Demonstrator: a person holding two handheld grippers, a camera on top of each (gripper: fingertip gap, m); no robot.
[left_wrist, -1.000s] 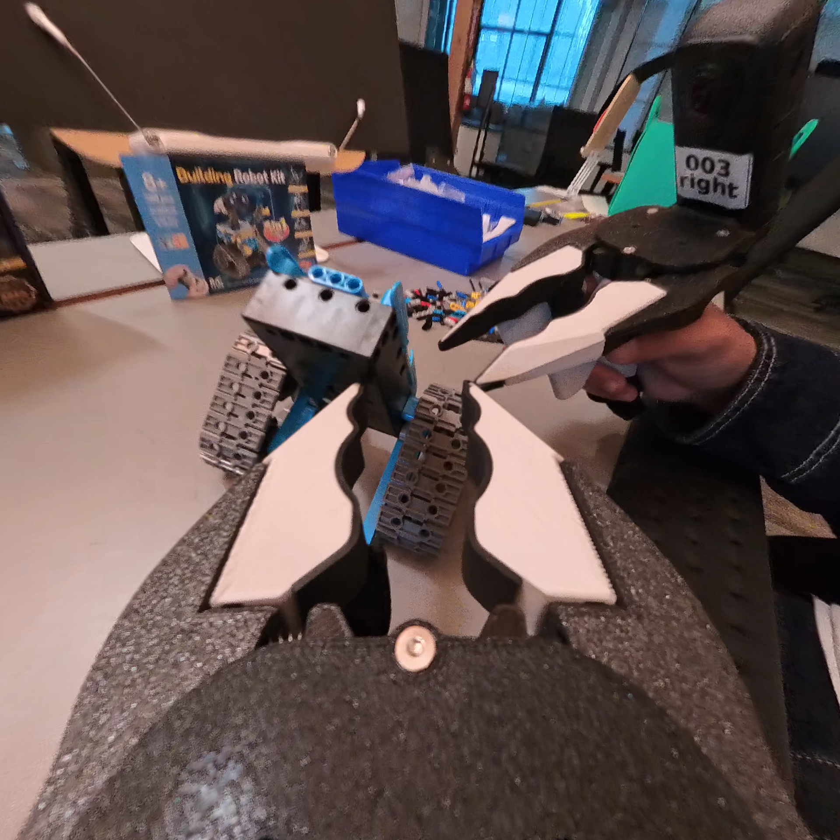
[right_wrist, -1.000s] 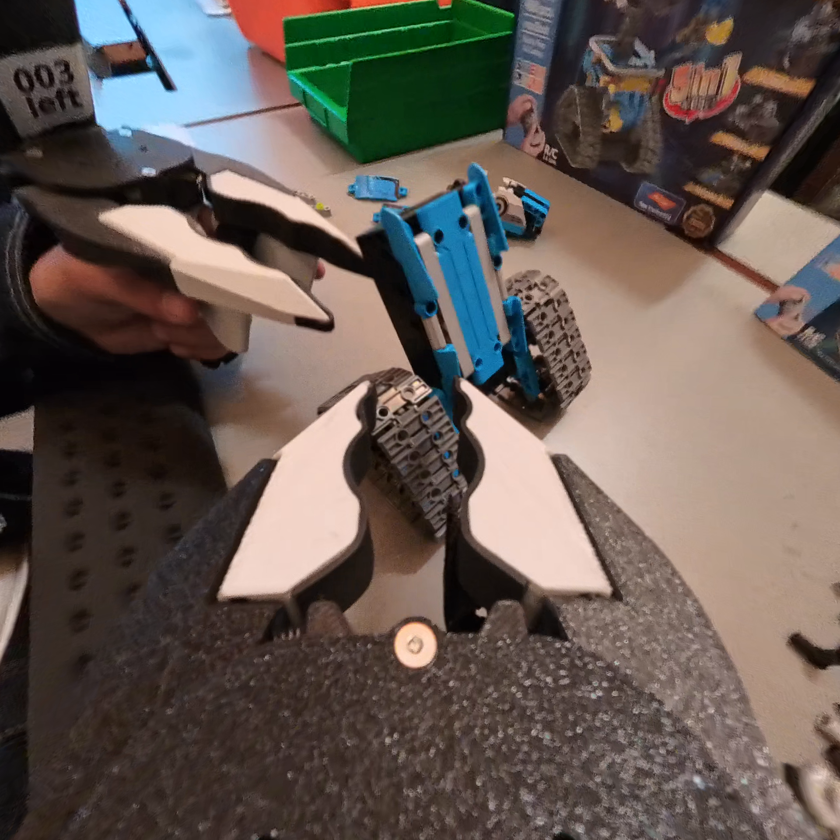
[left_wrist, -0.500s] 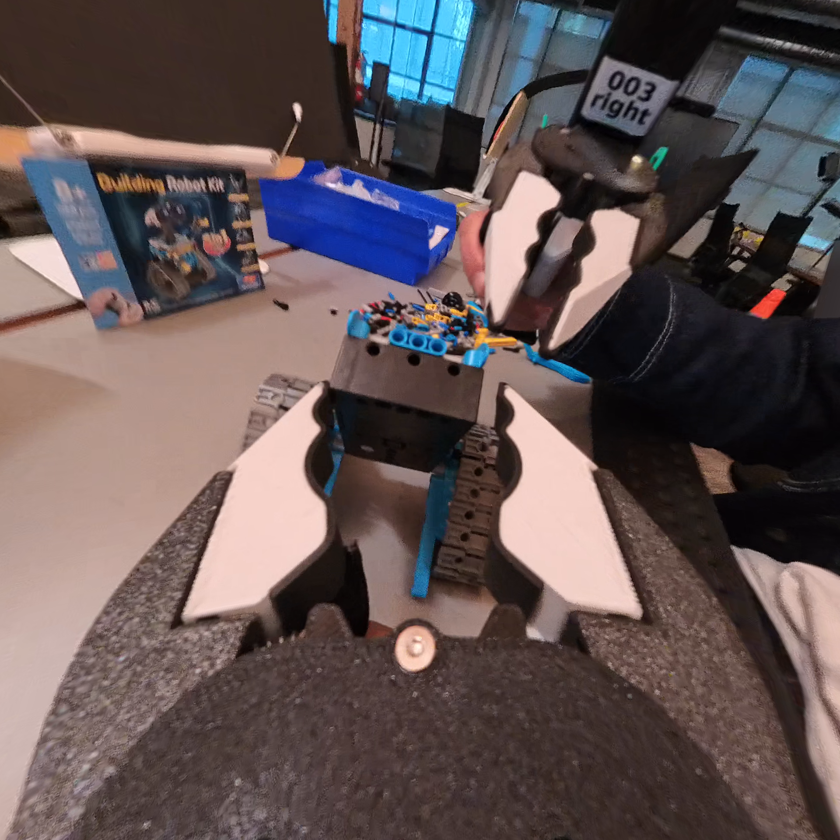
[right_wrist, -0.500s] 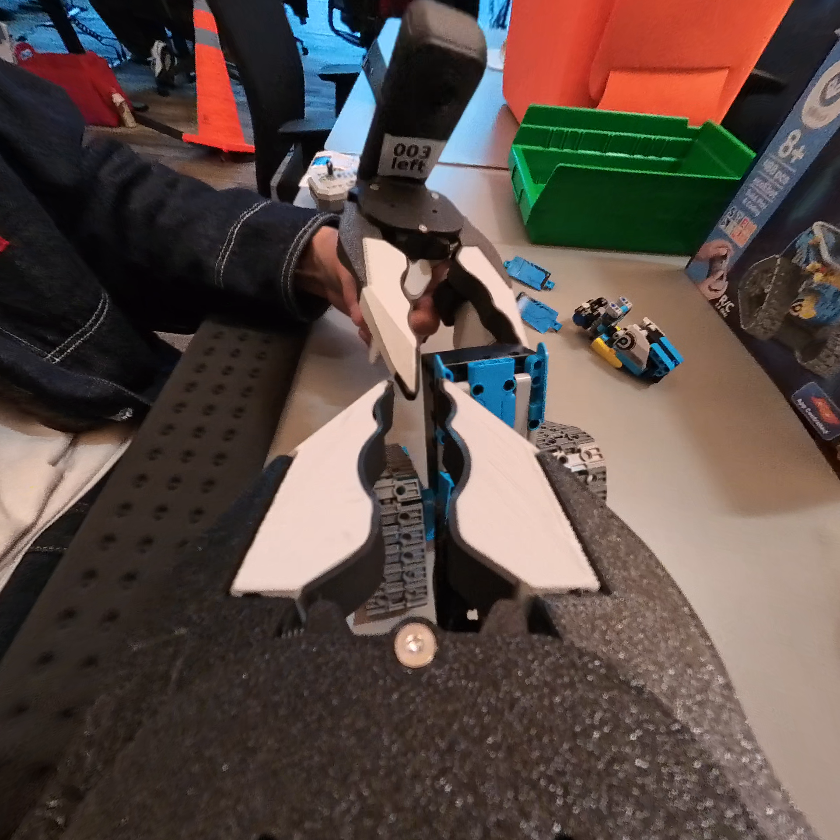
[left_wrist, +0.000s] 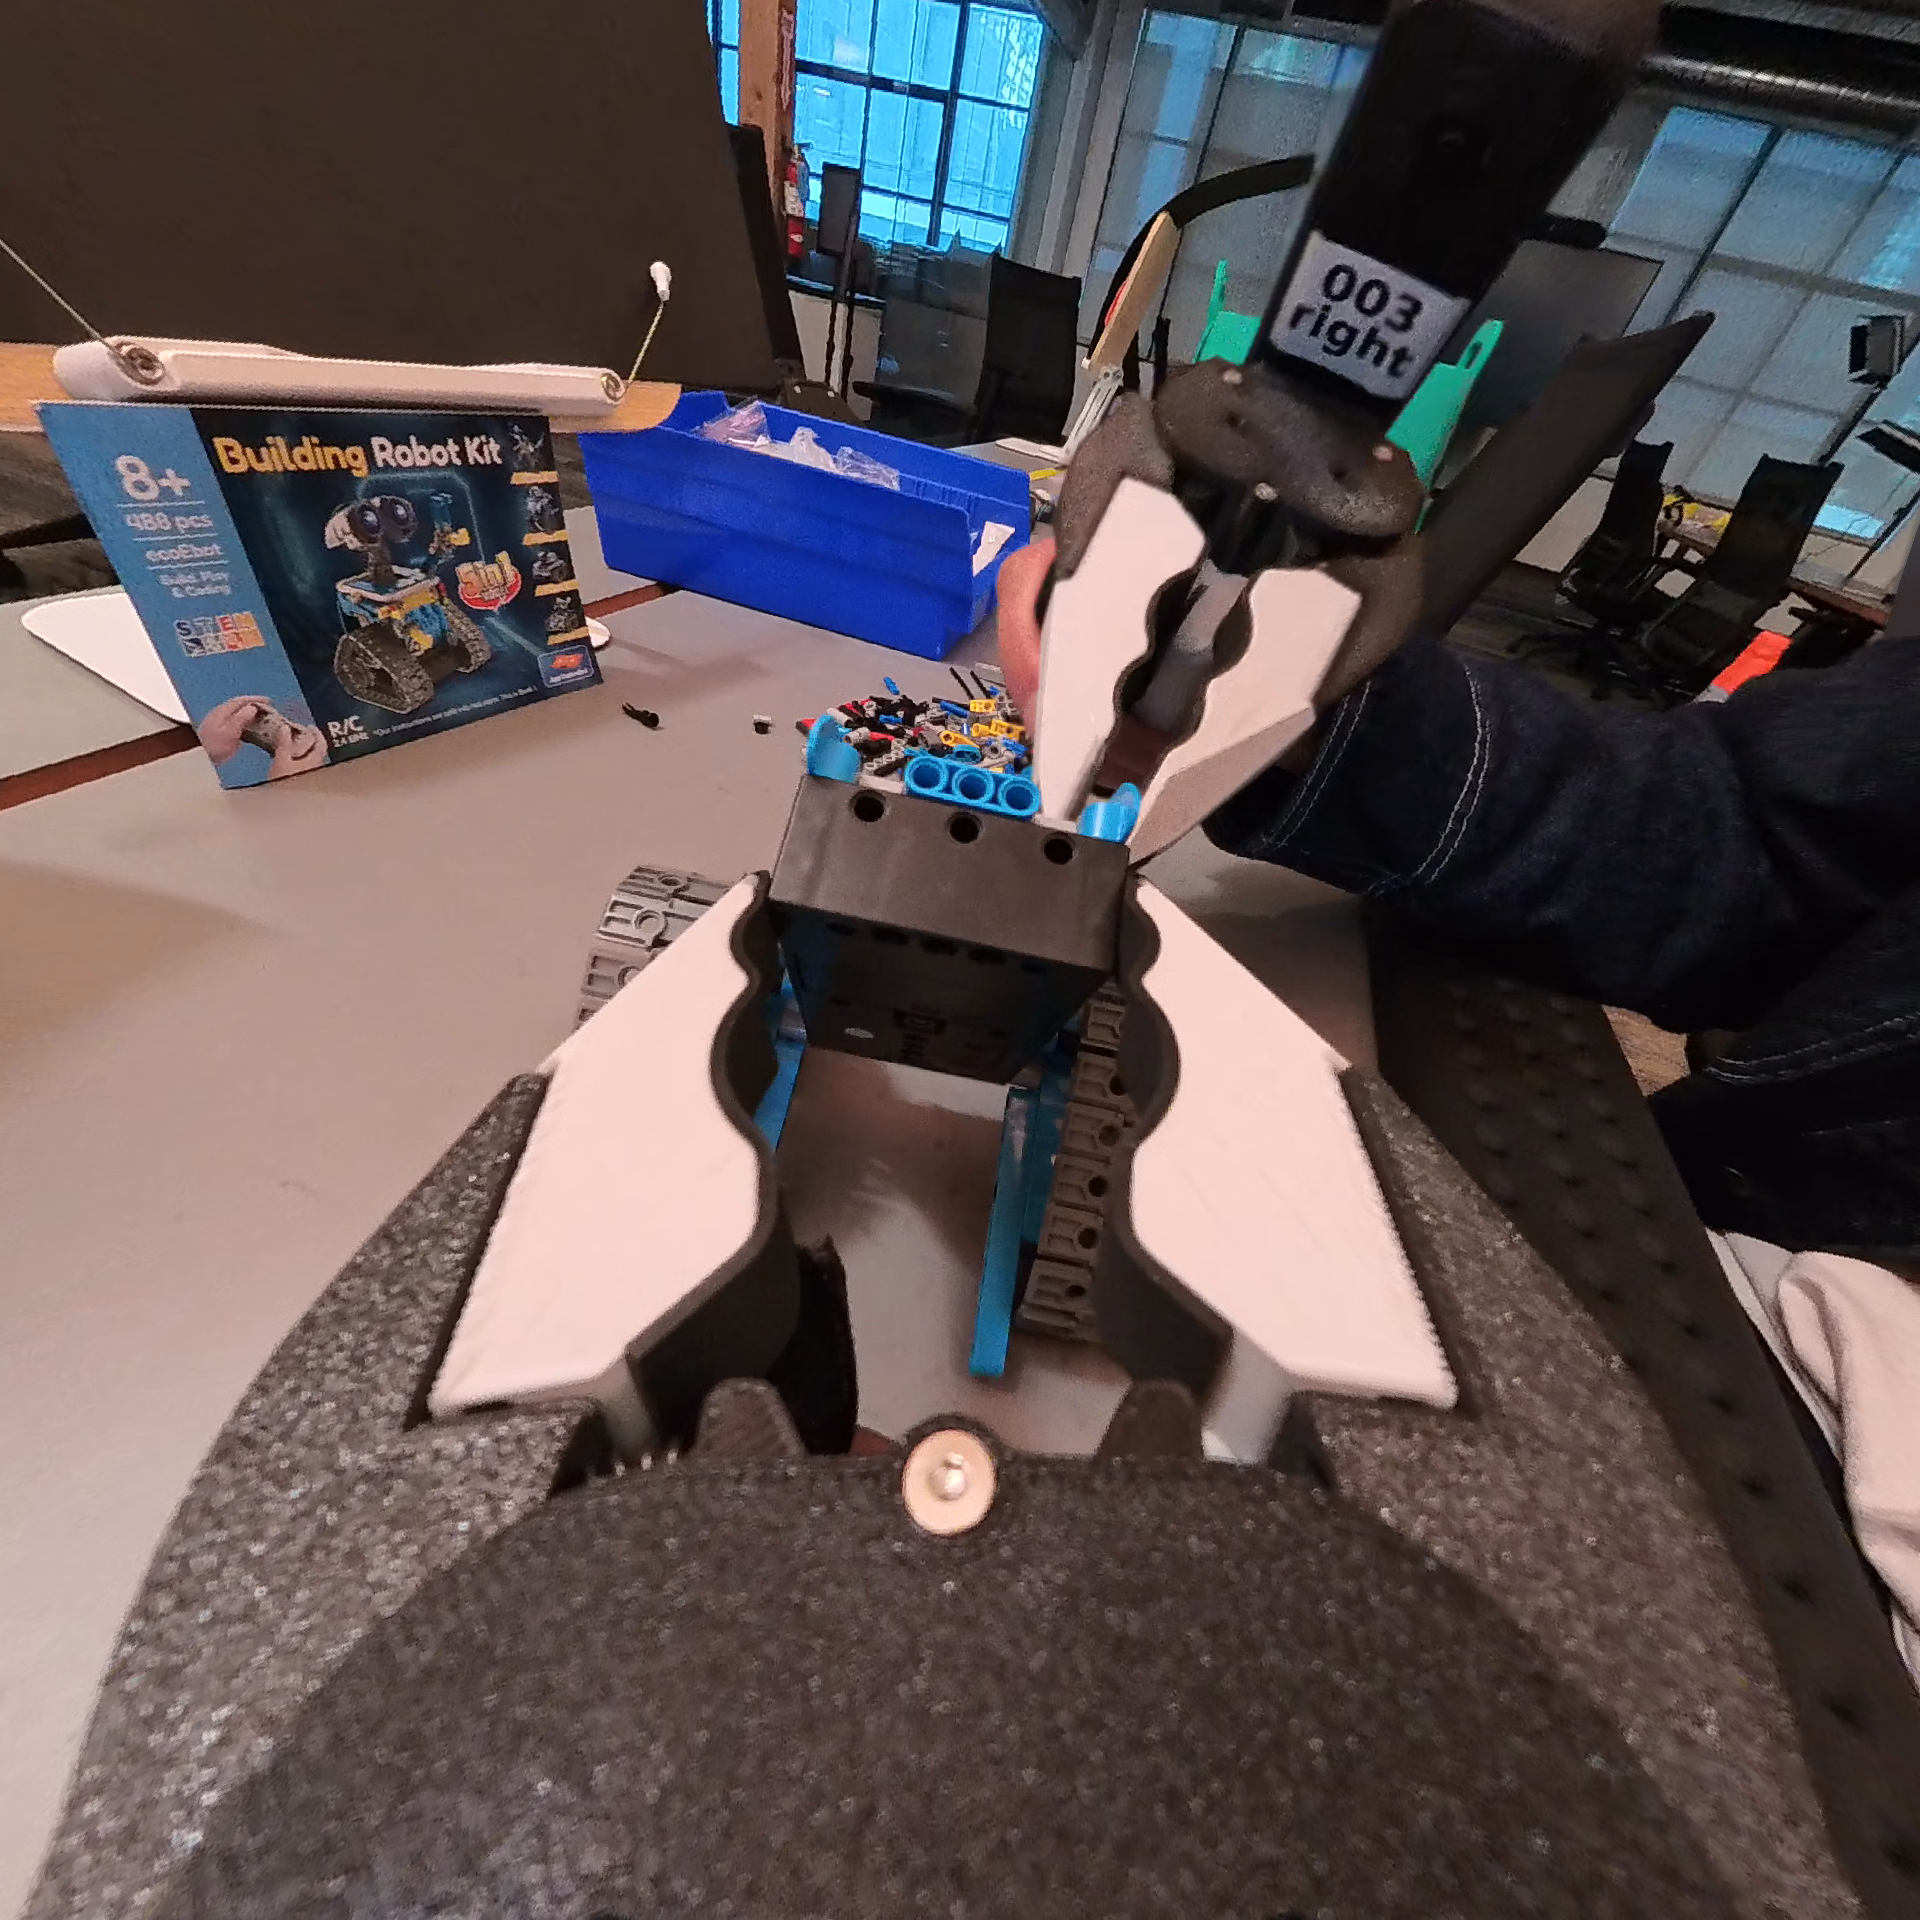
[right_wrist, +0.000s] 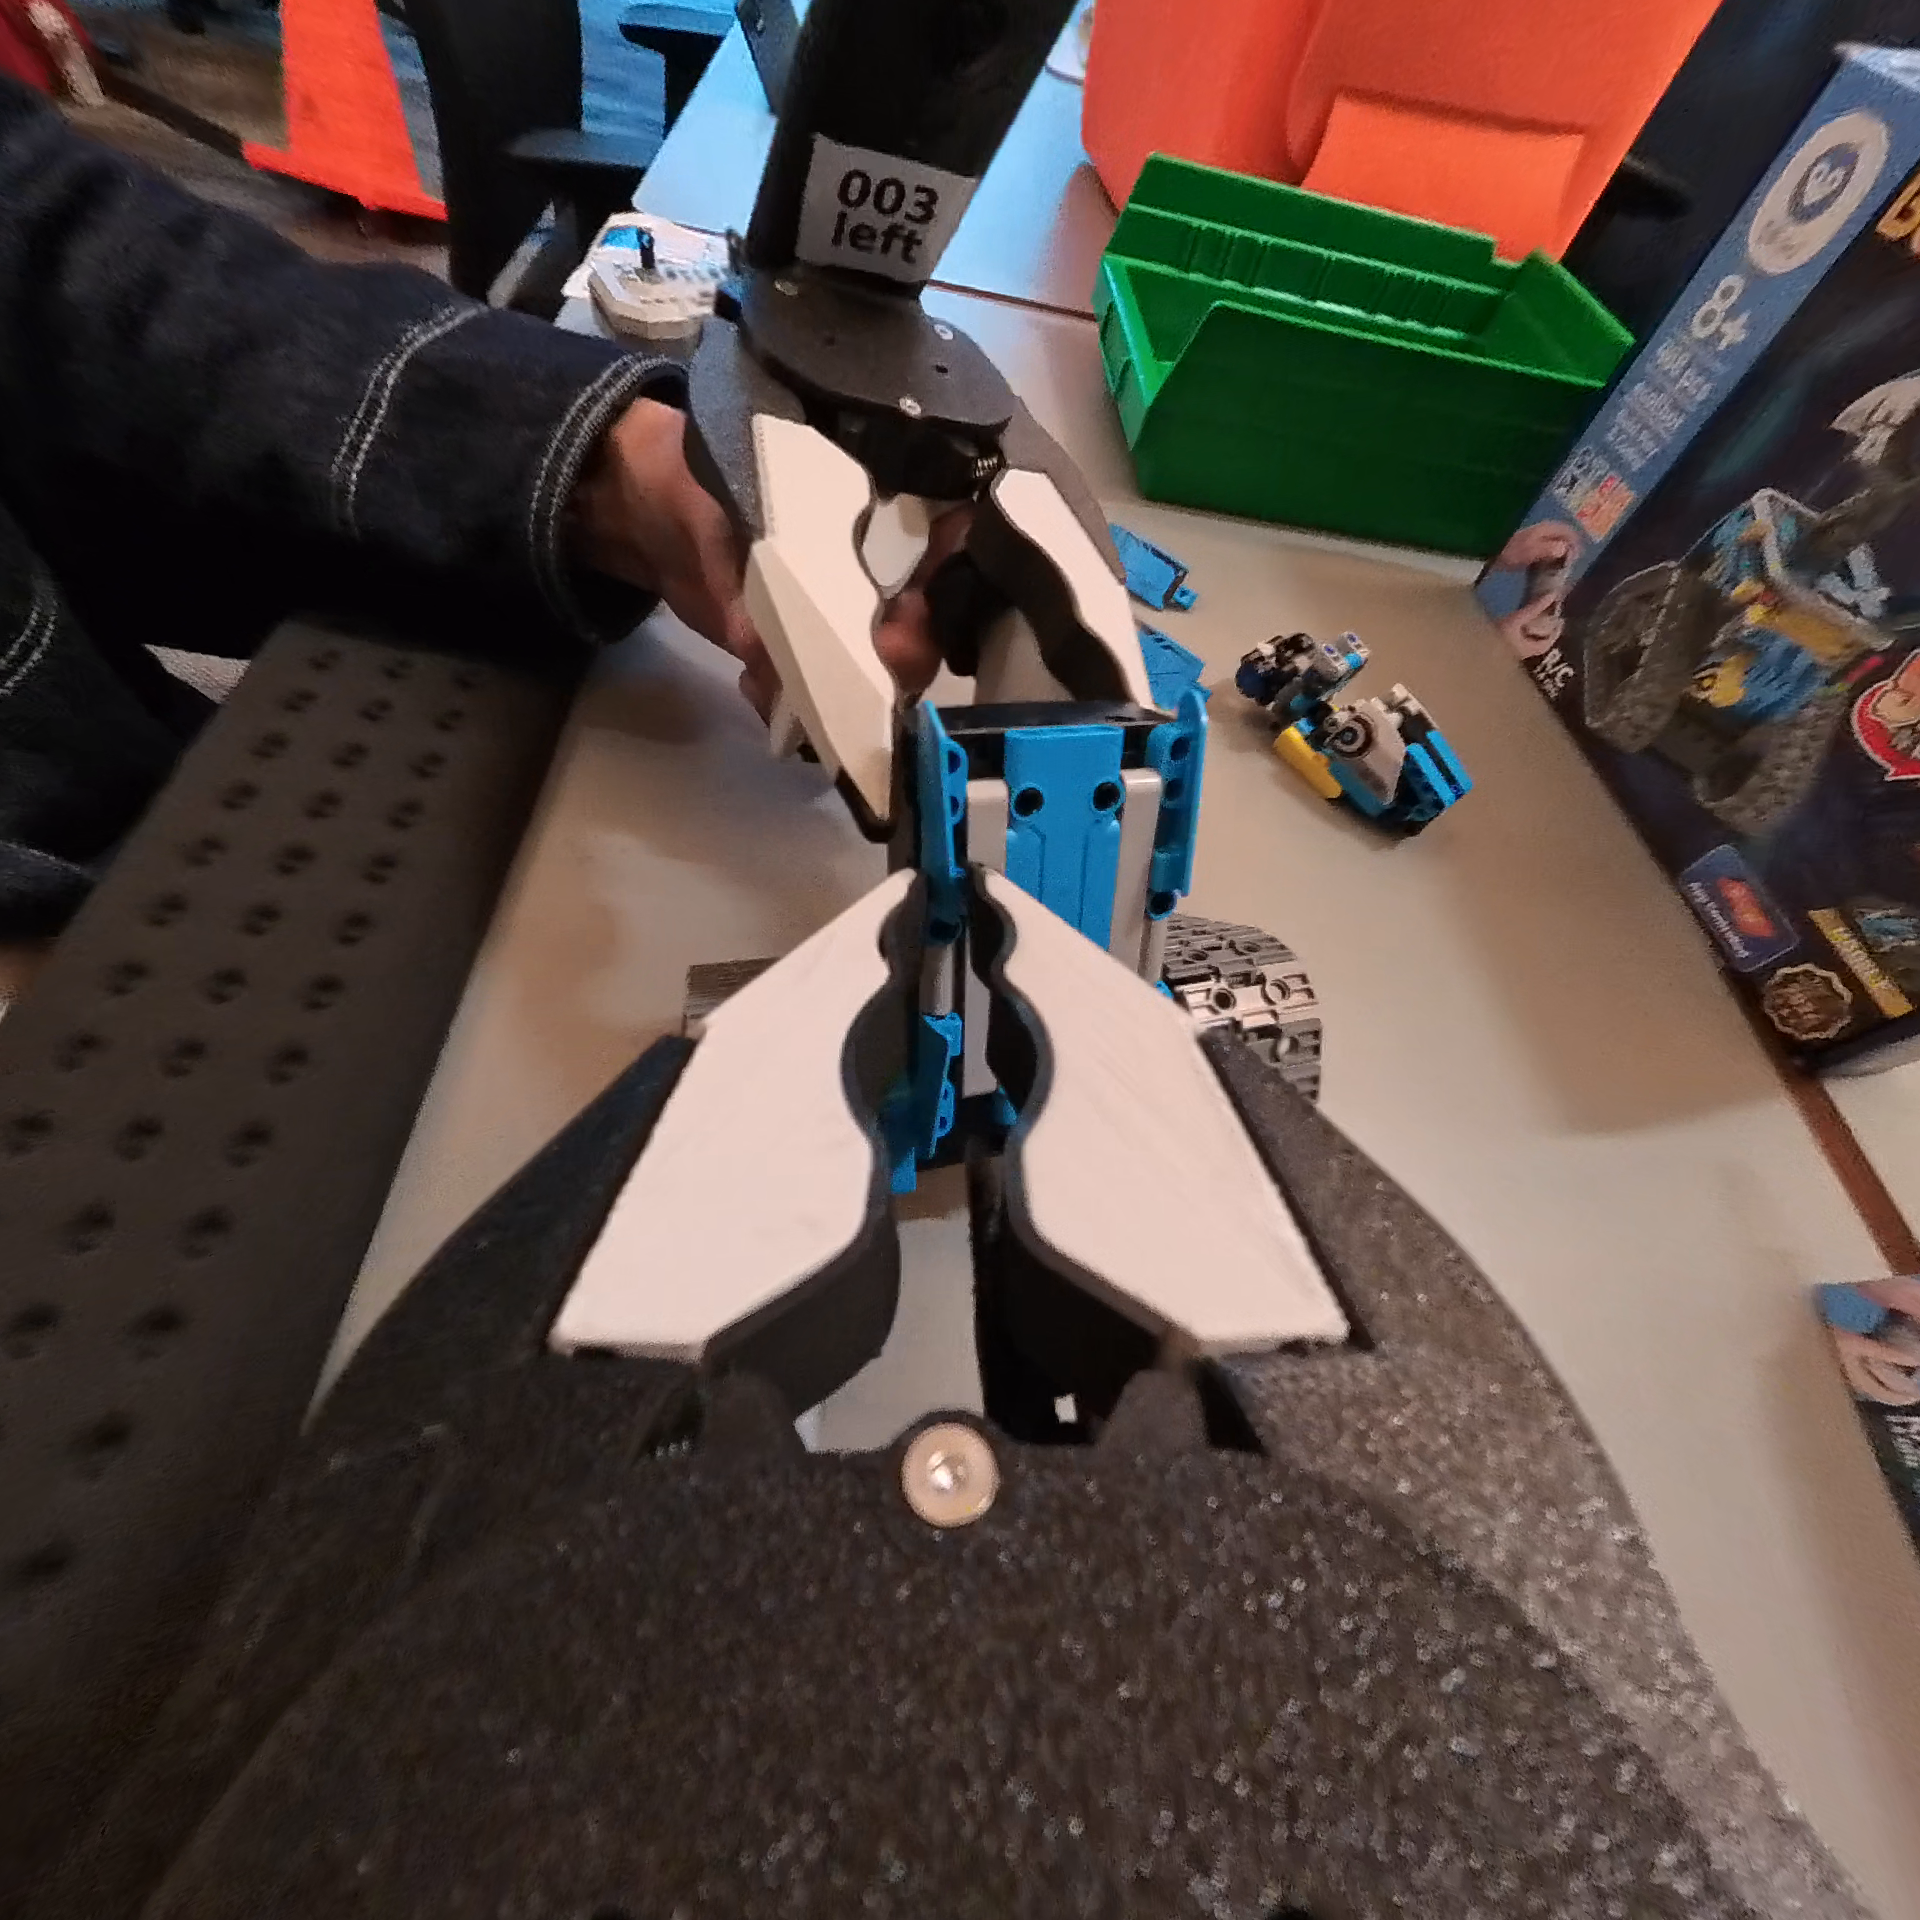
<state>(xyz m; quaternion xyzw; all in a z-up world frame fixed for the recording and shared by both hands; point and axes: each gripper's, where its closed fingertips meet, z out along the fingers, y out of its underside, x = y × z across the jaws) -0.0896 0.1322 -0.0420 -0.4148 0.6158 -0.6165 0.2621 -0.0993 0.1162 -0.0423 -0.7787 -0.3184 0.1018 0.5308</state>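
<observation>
A tracked robot model stands on the grey table: a black block (left_wrist: 935, 977) faced with a blue and grey panel (right_wrist: 1060, 831), on grey tracks (right_wrist: 1242, 977). My left gripper (left_wrist: 945, 904) is shut on the black block, one finger on each side near its top. It also shows in the right wrist view (right_wrist: 1008, 758), coming down from behind. My right gripper (right_wrist: 948, 883) is shut on the blue beam (right_wrist: 940, 831) along the panel's left edge. In the left wrist view the right gripper (left_wrist: 1107, 831) reaches down at the block's far top corner.
A kit box (left_wrist: 343, 582) and a blue bin (left_wrist: 800, 530) stand beyond the model, with a pile of small parts (left_wrist: 925, 722). A green bin (right_wrist: 1340, 395), a small blue and yellow subassembly (right_wrist: 1351, 748) and another kit box (right_wrist: 1745, 623) lie opposite. A black perforated mat (right_wrist: 208, 935) edges the table. The tips of both grippers are at nearly the same place.
My right gripper left the track, rose to the blue side beam and closed on it. My left gripper swung square behind the model and narrowed onto the black block.
</observation>
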